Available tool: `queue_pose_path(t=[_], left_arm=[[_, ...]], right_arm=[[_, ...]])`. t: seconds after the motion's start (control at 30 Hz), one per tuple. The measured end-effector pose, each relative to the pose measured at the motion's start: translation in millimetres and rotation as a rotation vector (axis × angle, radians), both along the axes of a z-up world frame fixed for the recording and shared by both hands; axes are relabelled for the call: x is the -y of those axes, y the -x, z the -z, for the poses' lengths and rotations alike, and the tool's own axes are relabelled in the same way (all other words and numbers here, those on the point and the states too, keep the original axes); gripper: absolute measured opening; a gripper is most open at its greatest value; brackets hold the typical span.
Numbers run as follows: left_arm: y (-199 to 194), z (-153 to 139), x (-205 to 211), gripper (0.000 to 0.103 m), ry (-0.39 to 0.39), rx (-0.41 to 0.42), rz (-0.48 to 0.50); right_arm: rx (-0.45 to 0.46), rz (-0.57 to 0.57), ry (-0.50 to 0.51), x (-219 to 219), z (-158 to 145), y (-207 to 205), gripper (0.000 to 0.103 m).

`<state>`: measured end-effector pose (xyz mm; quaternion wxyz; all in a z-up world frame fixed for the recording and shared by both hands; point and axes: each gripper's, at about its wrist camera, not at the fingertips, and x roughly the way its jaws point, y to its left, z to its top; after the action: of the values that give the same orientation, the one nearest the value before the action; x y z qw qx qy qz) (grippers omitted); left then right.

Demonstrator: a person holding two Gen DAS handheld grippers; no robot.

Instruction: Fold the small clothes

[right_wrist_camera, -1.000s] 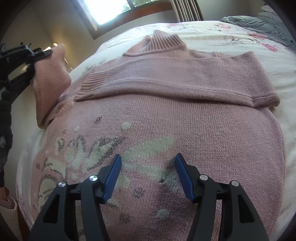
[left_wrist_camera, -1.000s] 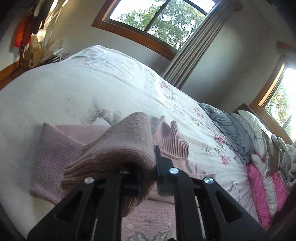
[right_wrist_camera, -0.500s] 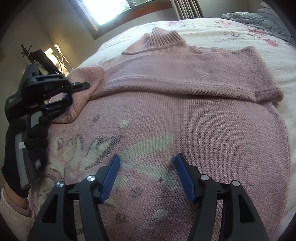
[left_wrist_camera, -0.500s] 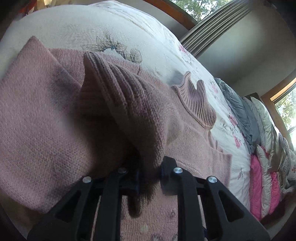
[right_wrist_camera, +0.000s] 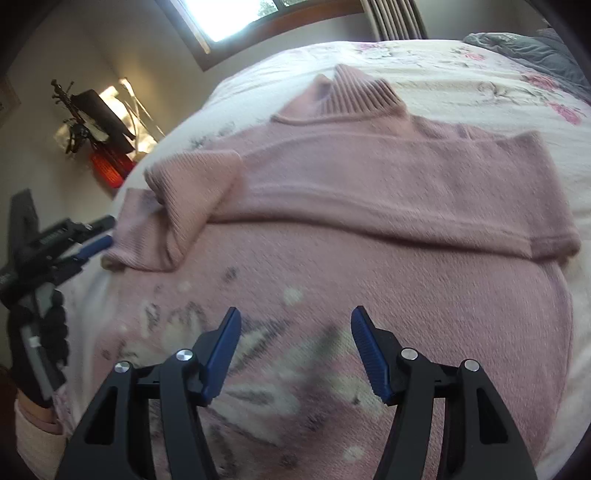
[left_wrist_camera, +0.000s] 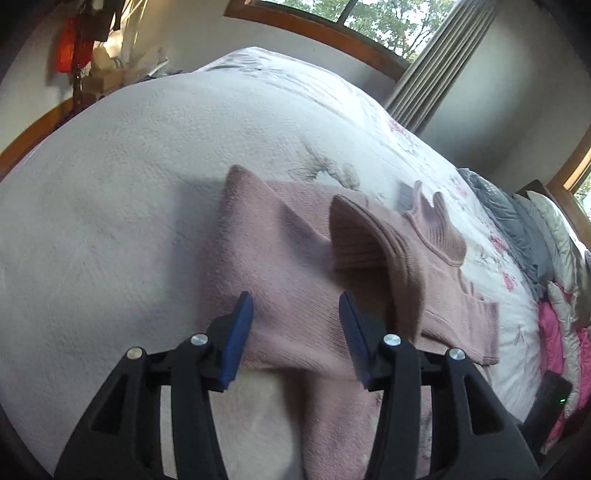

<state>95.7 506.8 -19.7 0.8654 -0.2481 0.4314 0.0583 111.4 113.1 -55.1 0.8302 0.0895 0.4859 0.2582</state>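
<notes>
1. A floral bedspread (left_wrist_camera: 155, 155) covers the bed; grey bedding (left_wrist_camera: 517, 221) and pink pillows (left_wrist_camera: 550, 325) lie at its far end; a curtain (left_wrist_camera: 439, 70) hangs by the window (left_wrist_camera: 369, 14); nothing blocks the garment.
2. The pink sweater (right_wrist_camera: 369, 206) lies flat on the bedspread, ribbed collar (right_wrist_camera: 354, 96) upward, both sleeves folded across the chest (1 cuff (right_wrist_camera: 192, 177) rumpled).
3. The left gripper (left_wrist_camera: 295, 332) is spread wide, empty, at the sweater's edge; the right gripper (right_wrist_camera: 295, 350), also spread, hovers over the patterned front.

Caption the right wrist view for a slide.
Open right tongs hover over a pink sweater, sleeves folded across, on a floral bed.
</notes>
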Motion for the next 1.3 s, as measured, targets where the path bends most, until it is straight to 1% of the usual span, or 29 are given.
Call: queue_pose_path(t=[0.07,0.1,0.13,0.2,0.3,0.37,0.4,0.47,0.53,0.57,0.6,0.63,0.67,0.7,0.73,0.77,0.87,0.97,1.03,1.1,1.2,1.27,1.3], left_arm=[[-13,15,1,0.047,-0.041,-0.070,0.006],[-18,24,3,0.048,-0.054,-0.091,0.010],[-19,28,3,0.048,-0.064,-0.089,0.010],[-19,27,4,0.049,-0.076,-0.079,0.010],[-11,22,-5,0.049,-0.026,-0.060,-0.002],[-4,16,-13,0.049,0.018,-0.046,-0.014],[0,13,-17,0.049,0.027,-0.039,-0.022],[7,5,-22,0.049,0.024,-0.024,-0.039],[14,-2,-26,0.051,0.013,-0.009,-0.053],[16,-5,-28,0.053,0.008,-0.005,-0.059],[17,-6,-29,0.055,0.006,-0.004,-0.062],[17,-7,-30,0.055,0.006,-0.006,-0.063],[17,-7,-31,0.055,0.007,-0.009,-0.064],[17,-6,-31,0.055,0.009,-0.013,-0.068],[18,-5,-33,0.055,0.012,-0.015,-0.072],[19,-5,-35,0.055,0.020,-0.015,-0.075],[17,-5,-31,0.055,0.036,-0.004,-0.076],[15,-11,-22,0.055,0.028,0.024,-0.059],[11,-17,-13,0.055,0.017,0.044,-0.041],[5,-22,-3,0.055,0.006,0.058,-0.019],[-7,-20,14,0.056,-0.008,0.051,0.013],[-19,-12,27,0.056,-0.036,0.017,0.029],[-26,-5,33,0.056,-0.055,-0.013,0.034]], right_arm=[[-0.029,-0.035,-0.056,-10,-12,-19,0.063],[-0.055,-0.052,-0.082,-17,-16,-30,0.063],[-0.081,-0.065,-0.100,-24,-18,-42,0.063],[-0.125,-0.083,-0.101,-42,-19,-63,0.064],[-0.185,-0.116,-0.141,-66,-15,-88,0.063],[-0.238,-0.131,-0.170,-81,-9,-100,0.063],[-0.268,-0.128,-0.171,-88,-4,-106,0.063],[-0.330,-0.105,-0.199,-98,9,-117,0.064],[-0.383,-0.104,-0.262,-105,20,-125,0.062],[-0.397,-0.105,-0.280,-109,24,-127,0.057],[-0.398,-0.112,-0.275,-114,26,-128,0.051],[-0.388,-0.119,-0.254,-119,26,-129,0.049],[-0.377,-0.125,-0.236,-123,26,-129,0.039],[-0.371,-0.134,-0.233,-125,23,-128,0.019],[-0.370,-0.151,-0.253,-126,20,-127,0.010],[-0.363,-0.163,-0.275,-124,16,-126,0.009],[-0.244,-0.187,-0.256,-113,-13,-120,0.009],[-0.159,-0.177,-0.250,-89,-40,-116,0.009],[-0.075,-0.151,-0.202,-70,-58,-114,0.009],[-0.009,-0.115,-0.136,-49,-68,-112,0.009],[0.024,-0.069,-0.052,-24,-64,-113,0.009],[0.008,-0.033,0.014,-11,-48,-118,0.009],[-0.011,-0.027,0.035,-5,-38,-121,0.009]])
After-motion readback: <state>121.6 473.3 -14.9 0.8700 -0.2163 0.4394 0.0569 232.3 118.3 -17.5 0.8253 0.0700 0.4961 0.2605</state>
